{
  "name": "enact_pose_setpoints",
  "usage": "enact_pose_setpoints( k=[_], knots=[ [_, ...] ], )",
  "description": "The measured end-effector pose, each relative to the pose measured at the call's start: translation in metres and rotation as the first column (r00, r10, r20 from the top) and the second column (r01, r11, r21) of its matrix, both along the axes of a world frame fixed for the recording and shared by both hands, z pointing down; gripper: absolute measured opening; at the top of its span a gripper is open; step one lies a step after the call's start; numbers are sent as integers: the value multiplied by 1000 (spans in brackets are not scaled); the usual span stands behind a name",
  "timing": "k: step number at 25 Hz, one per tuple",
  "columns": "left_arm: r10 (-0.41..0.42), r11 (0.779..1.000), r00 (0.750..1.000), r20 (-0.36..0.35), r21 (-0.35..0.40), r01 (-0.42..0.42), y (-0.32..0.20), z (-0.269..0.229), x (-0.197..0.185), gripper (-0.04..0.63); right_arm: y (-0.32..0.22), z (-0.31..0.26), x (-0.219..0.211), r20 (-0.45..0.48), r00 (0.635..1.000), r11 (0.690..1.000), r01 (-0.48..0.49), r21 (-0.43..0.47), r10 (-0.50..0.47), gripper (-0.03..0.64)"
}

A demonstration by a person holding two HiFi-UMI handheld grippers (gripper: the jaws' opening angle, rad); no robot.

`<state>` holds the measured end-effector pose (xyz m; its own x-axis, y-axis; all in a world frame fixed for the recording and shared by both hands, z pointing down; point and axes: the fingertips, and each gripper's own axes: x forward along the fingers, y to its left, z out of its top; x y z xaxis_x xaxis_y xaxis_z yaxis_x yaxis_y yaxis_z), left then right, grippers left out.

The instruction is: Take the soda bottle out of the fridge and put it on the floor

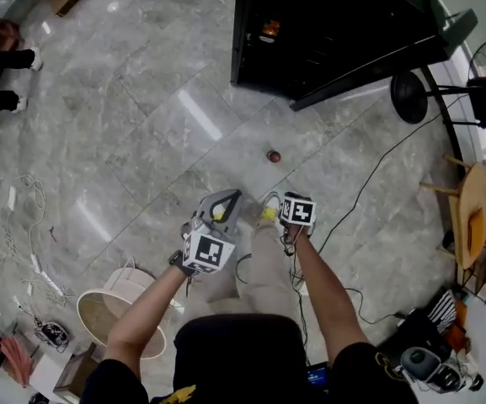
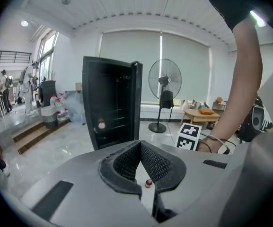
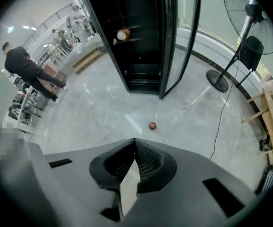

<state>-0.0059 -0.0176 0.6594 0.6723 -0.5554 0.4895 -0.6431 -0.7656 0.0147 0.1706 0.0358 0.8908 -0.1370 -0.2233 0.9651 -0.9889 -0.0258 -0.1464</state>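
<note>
Soda bottle [image 1: 274, 156] stands upright on the floor [image 1: 141, 124], near side of the fridge [image 1: 327, 32], whose door hangs open; placement looks done. Left gripper [image 2: 140, 143] and right gripper [image 3: 135, 141]: jaws closed tip to tip, nothing betw. them. Both are held close to the body, well apart from the bottle, prob. because nothing remains to carry.

The head view looks from high above, steeply down on the left gripper [image 1: 226, 200] and the right gripper [image 1: 286, 211], with the fridge [image 1: 327, 32] far ahead of their jaws. The left gripper view faces almost level along its jaws toward this fridge and the fan [image 2: 164, 79], while the right gripper view tilts steeply down on the floor [image 3: 103, 112] ahead of its jaws. All three views share the fridge and the soda bottle [image 1: 274, 156] in front of the jaws.
</note>
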Motion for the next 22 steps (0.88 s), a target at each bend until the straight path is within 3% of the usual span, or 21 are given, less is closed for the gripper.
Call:
enact_pose_setpoints(
  k=[4,7,11,14,18,22],
  knots=[
    [3,998,1000,-10,59,-2,17,-84,-16,17,-6,-121,-38,48,996,980,68,187,-79,-3],
    [4,995,1000,-27,103,-1,26,-135,-24,17,-9,-202,-61,8,983,925,168,341,-181,-3],
    [6,981,999,-34,195,0,37,-204,-32,17,8,-288,-78,-50,961,835,263,484,-274,-3],
    [9,963,999,-52,270,6,40,-254,-35,17,15,-345,-74,-62,969,784,232,576,-241,-3],
    [-7,954,999,-54,297,23,51,-293,-47,17,21,-411,-77,-13,986,726,130,675,-165,-3],
    [32,936,999,-44,353,-14,66,-319,-50,17,20,-480,-97,-31,980,609,148,779,-198,-3]
  ],
)
